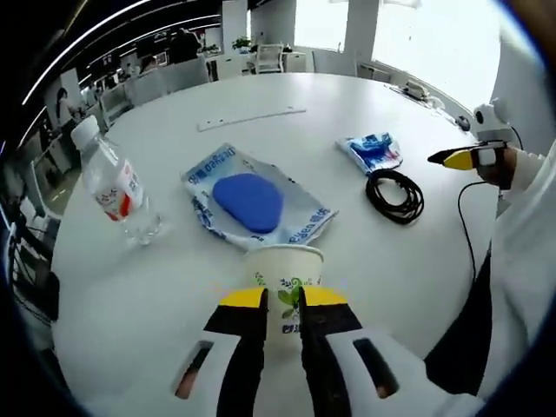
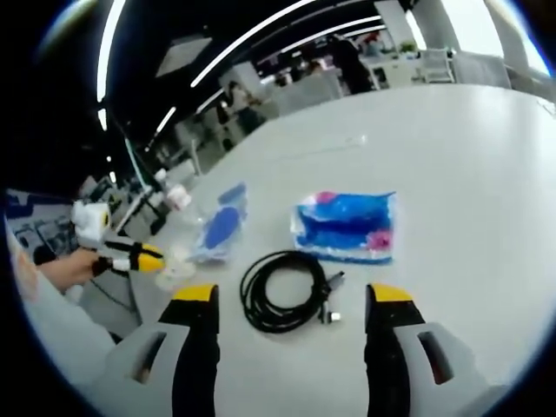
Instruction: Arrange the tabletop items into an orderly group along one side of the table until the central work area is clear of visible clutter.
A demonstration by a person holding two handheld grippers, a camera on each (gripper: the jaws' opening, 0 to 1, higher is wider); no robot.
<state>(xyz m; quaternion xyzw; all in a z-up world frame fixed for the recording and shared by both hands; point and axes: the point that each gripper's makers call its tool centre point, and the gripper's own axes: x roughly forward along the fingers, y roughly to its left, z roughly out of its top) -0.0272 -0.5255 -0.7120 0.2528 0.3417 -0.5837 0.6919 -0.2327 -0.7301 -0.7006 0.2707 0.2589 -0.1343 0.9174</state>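
My left gripper (image 1: 282, 300) is shut on a white paper cup (image 1: 282, 269) with a green print, close to the table's near edge. Beyond the cup lies a blue oval item (image 1: 249, 200) on a crinkled blue-and-white bag (image 1: 300, 221). A clear water bottle (image 1: 117, 189) stands to the left. A small blue packet (image 1: 372, 152) and a coiled black cable (image 1: 395, 195) lie to the right. My right gripper (image 2: 293, 300) is open, its jaws on either side of the cable coil (image 2: 282, 291) and above it. The blue packet (image 2: 347, 226) lies just past the coil.
A thin white strip (image 1: 252, 119) lies further out on the round white table (image 1: 347, 95). The right gripper (image 1: 465, 158) shows at the table's right edge, held by a person in white. The left gripper (image 2: 139, 258) and cup (image 2: 178, 269) appear at left. Office chairs and desks stand behind.
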